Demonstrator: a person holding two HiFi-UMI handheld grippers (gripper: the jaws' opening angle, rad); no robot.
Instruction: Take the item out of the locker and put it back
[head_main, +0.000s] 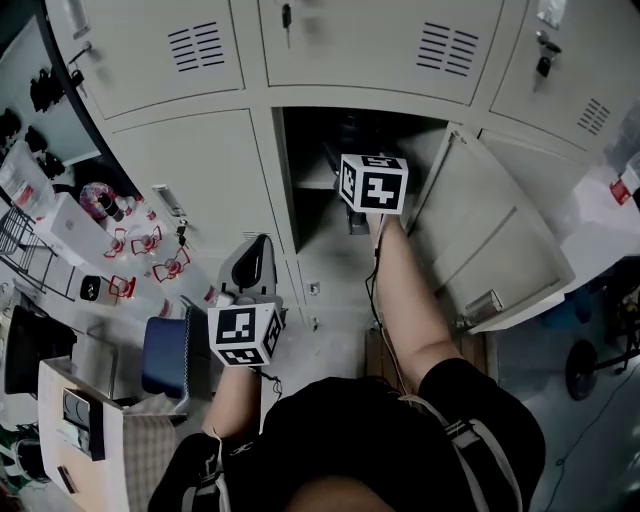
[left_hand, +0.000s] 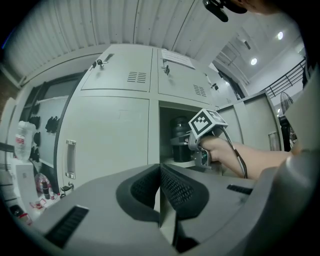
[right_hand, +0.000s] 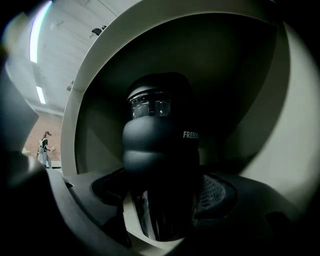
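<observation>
**Bottle in locker, R tongs round it**

R tongs (right_hand: 165, 192) are wide apart, one pad each side of the black bottle (right_hand: 160, 145). A thin gap shows by one pad, so prob. no squeeze. L tongs (left_hand: 160, 187) are pressed together w/ nothing in them, low at 8 o'clock. The bottle stands up on the shelf (head_main: 315, 185) inside the locker (head_main: 320, 250) at 12 o'clock, w/ the door (head_main: 500, 250) swung out to 2. That fits 2 stages: about to be grabbed, or put back & let go. Can't tell which.

You're facing a beige locker bank (head_main: 190, 170) w/ vented doors, keys in some locks. Grey floor (head_main: 335, 345) below. Cluttered white table (head_main: 100, 262) on your left, dark-blue seat or bin (head_main: 165, 355) nearby. Ribbed ceiling (left_hand: 125, 25) overhead w/ round lights (left_hand: 254, 61).
</observation>
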